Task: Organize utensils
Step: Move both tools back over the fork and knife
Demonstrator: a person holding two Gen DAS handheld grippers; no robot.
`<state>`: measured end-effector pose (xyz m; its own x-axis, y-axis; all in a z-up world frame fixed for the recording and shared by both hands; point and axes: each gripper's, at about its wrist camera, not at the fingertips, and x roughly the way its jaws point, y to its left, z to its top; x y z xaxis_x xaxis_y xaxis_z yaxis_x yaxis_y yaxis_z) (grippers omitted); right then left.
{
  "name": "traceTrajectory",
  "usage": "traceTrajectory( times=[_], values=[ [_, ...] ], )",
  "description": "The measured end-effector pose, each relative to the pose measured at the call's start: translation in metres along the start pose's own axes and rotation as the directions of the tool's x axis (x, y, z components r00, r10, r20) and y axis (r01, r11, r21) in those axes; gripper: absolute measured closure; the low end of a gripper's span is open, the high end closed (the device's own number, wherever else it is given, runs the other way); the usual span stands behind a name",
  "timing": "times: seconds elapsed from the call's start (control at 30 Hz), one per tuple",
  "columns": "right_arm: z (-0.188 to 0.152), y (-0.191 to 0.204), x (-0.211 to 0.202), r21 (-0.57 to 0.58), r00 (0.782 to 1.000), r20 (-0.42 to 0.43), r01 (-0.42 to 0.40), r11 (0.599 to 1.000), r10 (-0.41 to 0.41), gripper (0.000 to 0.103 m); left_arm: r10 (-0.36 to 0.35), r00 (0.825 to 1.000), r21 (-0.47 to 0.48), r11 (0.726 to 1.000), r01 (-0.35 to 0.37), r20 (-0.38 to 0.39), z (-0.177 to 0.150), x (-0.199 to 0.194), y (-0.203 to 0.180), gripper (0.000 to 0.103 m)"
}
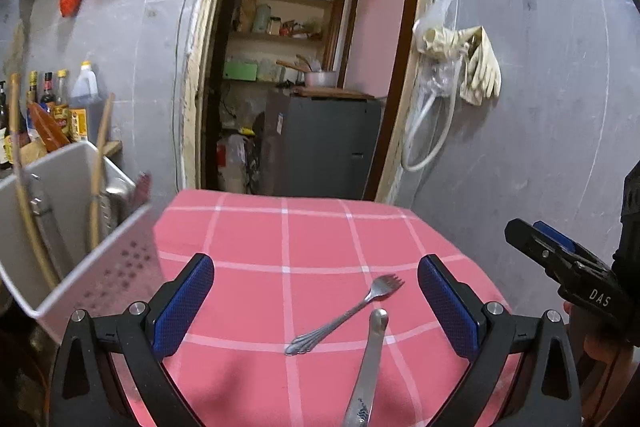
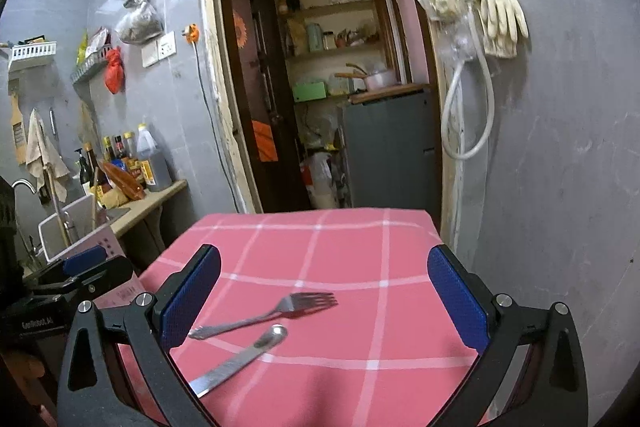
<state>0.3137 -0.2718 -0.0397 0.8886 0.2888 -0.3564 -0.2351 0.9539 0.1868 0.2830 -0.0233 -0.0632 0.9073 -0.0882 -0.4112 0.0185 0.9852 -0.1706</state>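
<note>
Left wrist view: the left gripper (image 1: 316, 307) hangs with jaws spread wide and nothing between them, above a pink checked cloth (image 1: 248, 239). A fork (image 1: 348, 311) lies flat there, tines away, and just beside it a spoon (image 1: 372, 355), handle toward the camera. A white bin (image 1: 72, 227) holding utensils stands to the left. The right gripper (image 2: 324, 303) is equally wide and empty. Both pieces look thin, stiff, light and slick; I judge the mid-handle the best hold, pinched across its narrow edges.

"DAS" stands in white on the right tool (image 1: 520, 239), seen from the left wrist
</note>
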Motion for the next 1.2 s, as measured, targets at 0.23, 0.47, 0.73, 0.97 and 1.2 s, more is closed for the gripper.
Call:
traceTrajectory(
  times=[0.23, 0.47, 0.73, 0.97, 1.2],
  values=[
    [-0.018, -0.013, 0.023, 0.020, 0.999, -0.048, -0.018, 1.000, 0.019, 0.001, 0.014, 0.999, 0.009, 1.000, -0.014, -0.040, -0.009, 0.026, -0.004, 0.000],
    [-0.034, -0.016, 0.043, 0.026, 0.989, -0.129, -0.070, 0.997, 0.073, 0.002, -0.051, 0.987, 0.008, 0.999, 0.053, -0.153, -0.015, 0.057, 0.003, 0.001],
    [-0.050, -0.012, 0.073, 0.040, 0.958, -0.259, -0.116, 0.992, 0.123, 0.029, -0.137, 0.942, 0.004, 0.989, 0.145, -0.305, -0.028, 0.098, 0.007, 0.033],
    [-0.057, -0.004, 0.083, 0.041, 0.943, -0.298, -0.144, 0.989, 0.150, 0.035, -0.171, 0.896, 0.026, 0.980, 0.199, -0.410, -0.040, 0.119, -0.004, 0.057],
    [-0.060, 0.000, 0.086, 0.050, 0.937, -0.314, -0.143, 0.989, 0.151, 0.035, -0.079, 0.875, 0.140, 0.977, 0.164, -0.477, -0.050, 0.134, -0.021, 0.066]
  ],
)
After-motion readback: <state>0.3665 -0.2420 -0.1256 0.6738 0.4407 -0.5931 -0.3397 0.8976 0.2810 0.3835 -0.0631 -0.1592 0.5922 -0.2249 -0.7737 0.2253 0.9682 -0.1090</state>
